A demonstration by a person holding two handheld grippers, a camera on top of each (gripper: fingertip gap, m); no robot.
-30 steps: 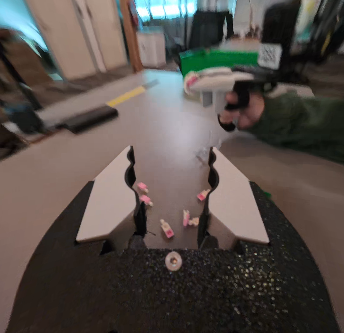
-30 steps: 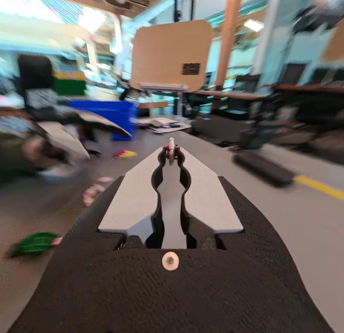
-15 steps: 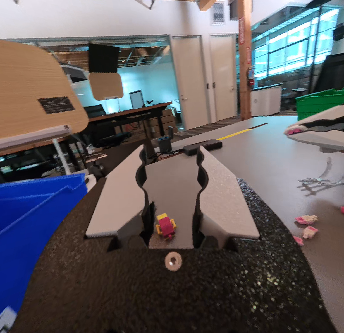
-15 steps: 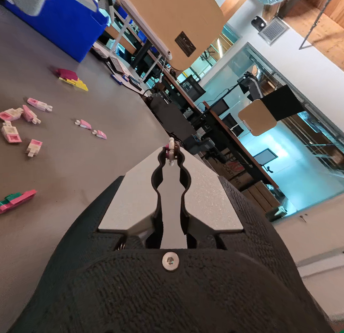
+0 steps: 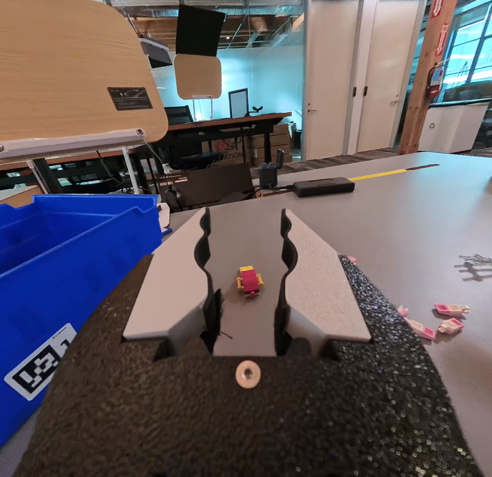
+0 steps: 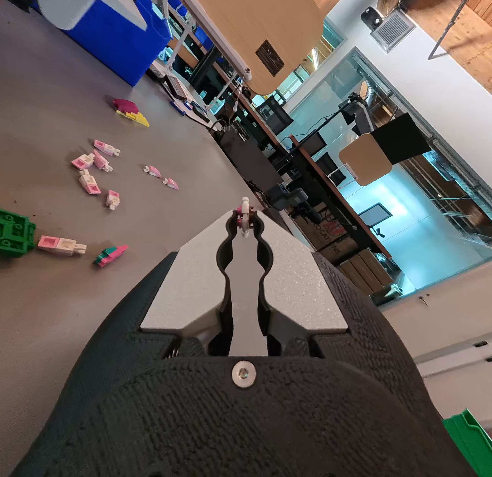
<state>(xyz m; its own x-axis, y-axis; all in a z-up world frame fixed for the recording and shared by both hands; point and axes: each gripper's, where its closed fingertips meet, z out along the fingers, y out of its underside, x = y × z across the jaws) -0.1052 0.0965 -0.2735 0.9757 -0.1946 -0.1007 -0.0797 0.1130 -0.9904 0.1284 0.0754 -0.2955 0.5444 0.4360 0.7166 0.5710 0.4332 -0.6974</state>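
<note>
My left gripper (image 5: 244, 214) is open above the grey table (image 5: 399, 224). A small red and yellow brick piece (image 5: 249, 281) lies on the table between its fingers, untouched. My right gripper (image 6: 245, 214) is shut on a small pink and white brick piece (image 6: 244, 216), held at the fingertips above the table, with the view rolled to one side. The red and yellow piece (image 6: 129, 110) also shows far off in the right wrist view. The left gripper's finger (image 6: 80, 8) shows at the top left there.
A blue bin (image 5: 53, 264) stands close on the left of the left gripper. Several pink and white pieces (image 6: 93, 171) lie scattered on the table. A green block (image 6: 14, 235) and a green-pink piece (image 6: 111, 254) lie nearer. A black box (image 5: 323, 186) sits at the far edge. Some 25 cm of space lies between my two pairs of fingers. The right tips stand about 12 cm off the green block (image 6: 14, 235).
The left gripper swung left from the scattered pink pieces to the red and yellow piece beside the blue bin. The right gripper rolled sideways, still shut on its piece.
</note>
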